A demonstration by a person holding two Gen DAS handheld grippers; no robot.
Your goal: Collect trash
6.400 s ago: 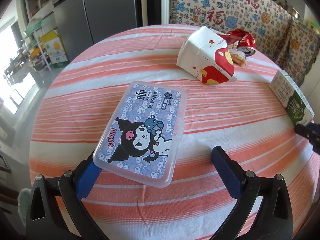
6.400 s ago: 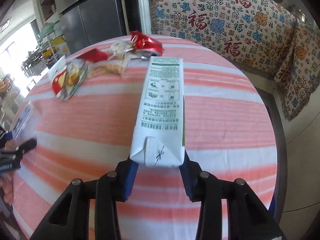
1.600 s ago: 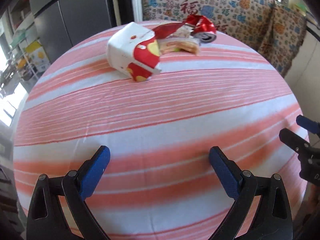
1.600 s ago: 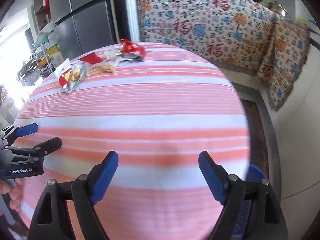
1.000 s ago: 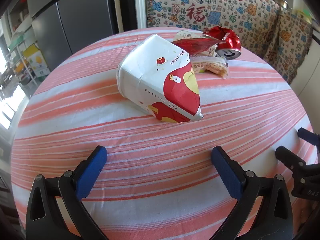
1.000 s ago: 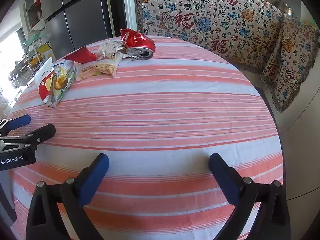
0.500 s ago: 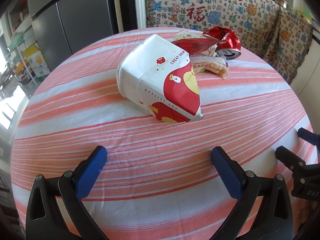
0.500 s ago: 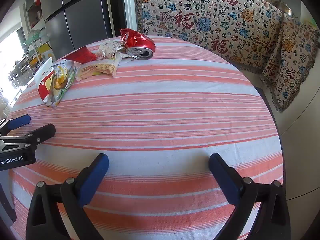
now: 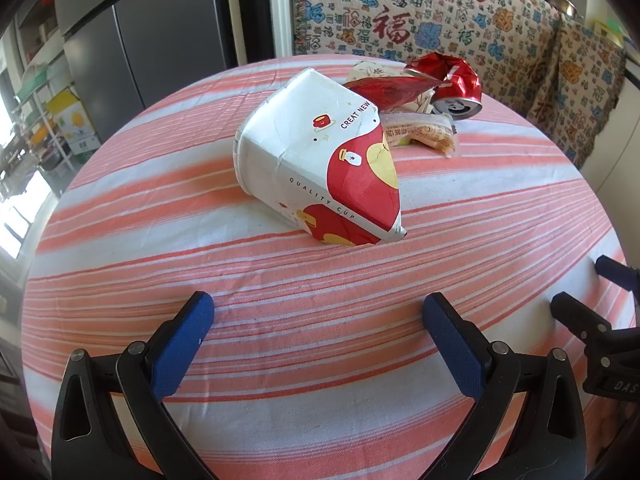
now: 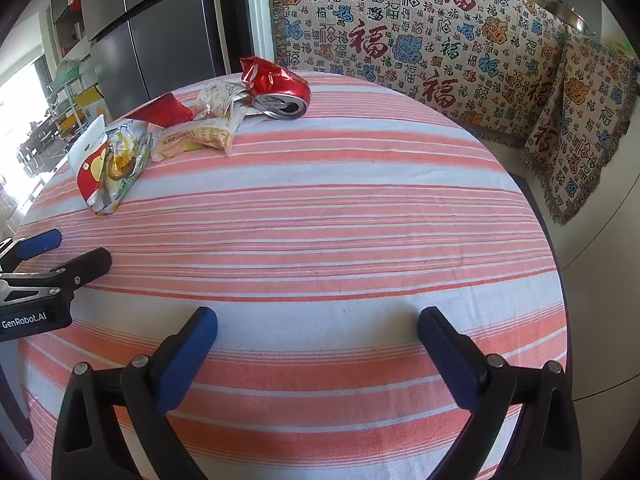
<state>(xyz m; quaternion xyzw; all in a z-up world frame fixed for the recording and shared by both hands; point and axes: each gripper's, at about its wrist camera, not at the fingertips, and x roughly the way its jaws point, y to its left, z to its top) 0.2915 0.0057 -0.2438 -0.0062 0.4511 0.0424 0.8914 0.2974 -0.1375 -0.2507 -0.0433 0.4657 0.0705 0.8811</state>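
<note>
Nothing has shifted since half a second ago: both left tongs (image 9: pixel 318 310) and right tongs (image 10: pixel 317 322) hang apart, empty, above the bench (image 9: pixel 280 280), short of the crushed paper cup (image 9: pixel 320 172).

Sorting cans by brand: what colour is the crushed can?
Red, with a silver top end; the crushed can shows best in the right wrist view.

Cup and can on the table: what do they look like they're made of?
The cup looks like coated paper: matte white wall with printed red graphics, creased and flattened on its side. The can looks like thin aluminium: glossy red skin crumpled into sharp folds, bare silvery end.
</note>
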